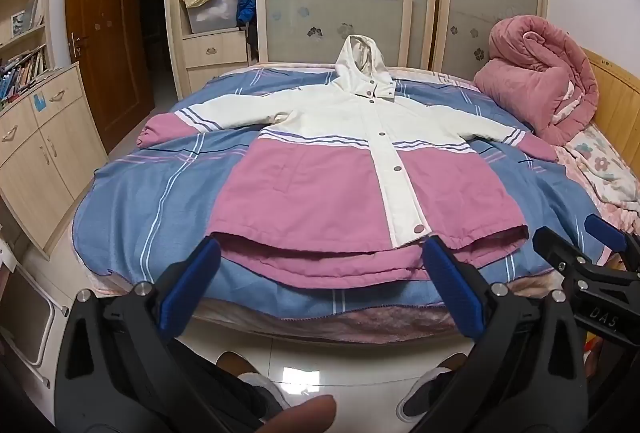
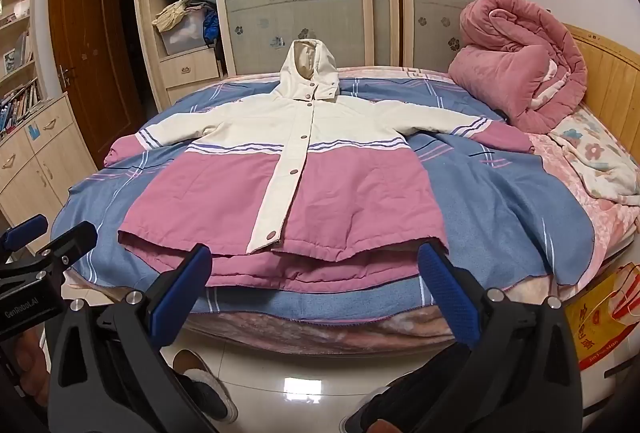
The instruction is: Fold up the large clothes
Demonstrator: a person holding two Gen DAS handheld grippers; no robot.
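A hooded jacket (image 1: 340, 169), cream above and pink below, lies front-up and snapped shut on the blue bedspread (image 1: 132, 201), sleeves spread left and right. Left gripper (image 1: 320, 265) and right gripper (image 2: 316, 273) hover near its hem, jaws wide apart, holding nothing

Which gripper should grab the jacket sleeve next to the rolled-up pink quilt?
Probably the right gripper: it hangs open on that side, nearer the sleeve by the pink quilt. The left gripper is farther over.

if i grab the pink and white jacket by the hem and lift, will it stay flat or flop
The jacket will probably flop: it is soft cloth lying spread on the bed, so the sleeves would likely trail. It looks padded, with a thick double hem, so likely somewhat bulky and heavier than a shirt. The snapped front should keep the panels together.
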